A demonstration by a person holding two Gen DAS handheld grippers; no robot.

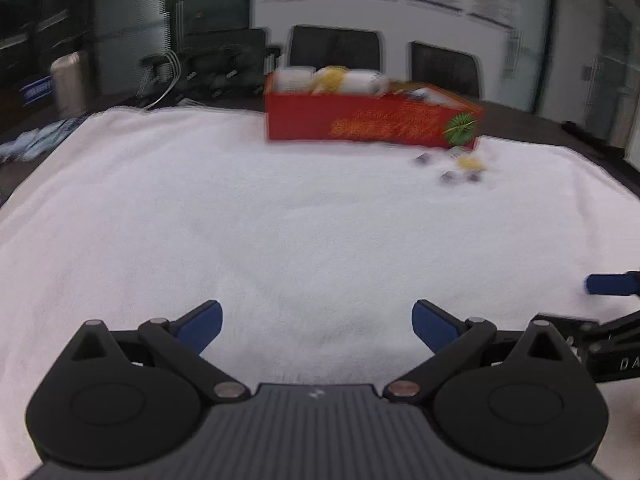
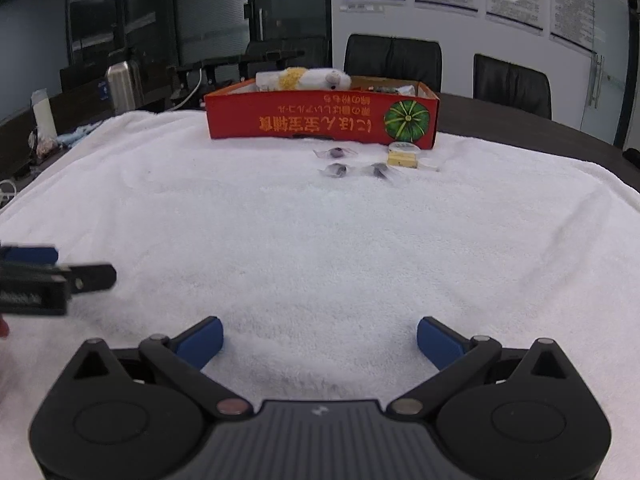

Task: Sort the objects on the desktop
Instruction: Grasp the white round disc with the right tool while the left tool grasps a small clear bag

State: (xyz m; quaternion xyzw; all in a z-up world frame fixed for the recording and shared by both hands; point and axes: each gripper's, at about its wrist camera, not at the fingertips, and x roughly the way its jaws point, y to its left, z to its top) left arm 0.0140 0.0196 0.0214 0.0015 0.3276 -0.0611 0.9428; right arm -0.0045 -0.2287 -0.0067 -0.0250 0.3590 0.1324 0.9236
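both claws [image 1: 316,322] [image 2: 319,338] spread wide; nothing held

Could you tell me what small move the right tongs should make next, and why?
Probably ease the open right tongs forward toward the small clear-wrapped dark candies on the white towel; they lie loose in front of the red cardboard box, and nothing is held.

White terry-cloth towel [image 2: 320,240]: rough, matt. Red printed cardboard box [image 2: 320,118]: smooth. 3 small clear-wrapped dark sweets [image 2: 336,170]: glossy film.
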